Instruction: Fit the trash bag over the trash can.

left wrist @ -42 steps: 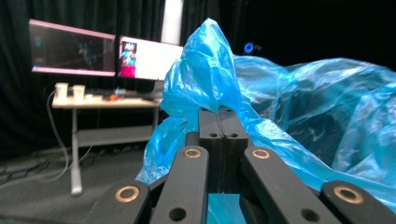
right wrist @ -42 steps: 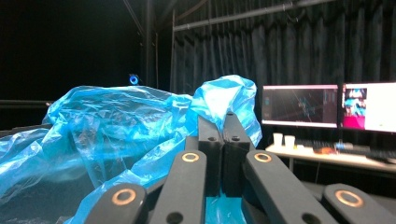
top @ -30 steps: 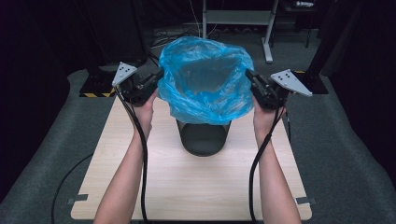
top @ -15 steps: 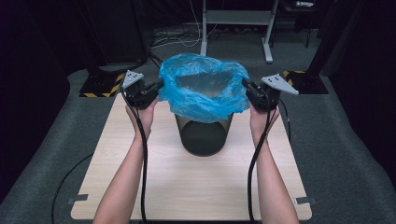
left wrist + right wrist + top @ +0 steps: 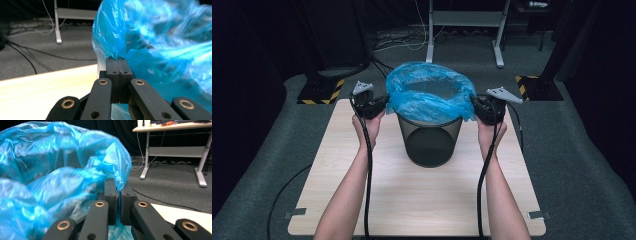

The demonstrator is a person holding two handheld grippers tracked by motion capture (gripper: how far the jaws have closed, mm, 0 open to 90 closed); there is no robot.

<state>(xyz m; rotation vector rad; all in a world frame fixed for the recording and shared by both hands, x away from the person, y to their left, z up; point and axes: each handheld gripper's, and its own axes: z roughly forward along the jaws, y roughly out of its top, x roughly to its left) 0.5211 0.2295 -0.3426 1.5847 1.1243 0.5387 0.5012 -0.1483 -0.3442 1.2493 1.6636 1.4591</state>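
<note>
Left gripper (image 5: 381, 106) has its jaws clamped on the left edge of the blue bag (image 5: 430, 92). Bag mouth sits spread over the rim of the black mesh bin (image 5: 430, 142) at mid table (image 5: 412, 200). Right gripper (image 5: 478, 106) pinches the right edge, jaws nearly closed. Step looks like fitting the liner; next likely pull both edges down over the rim.

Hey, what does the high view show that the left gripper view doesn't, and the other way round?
High view: the black mesh bin, both forearms, and the right gripper at the bag's far side.

Left gripper view: a close look at the left gripper, jaws pressed shut on a fold of the bag's edge.

Both: the blue bag, the pale wooden table, grey floor and a white desk leg behind.
</note>
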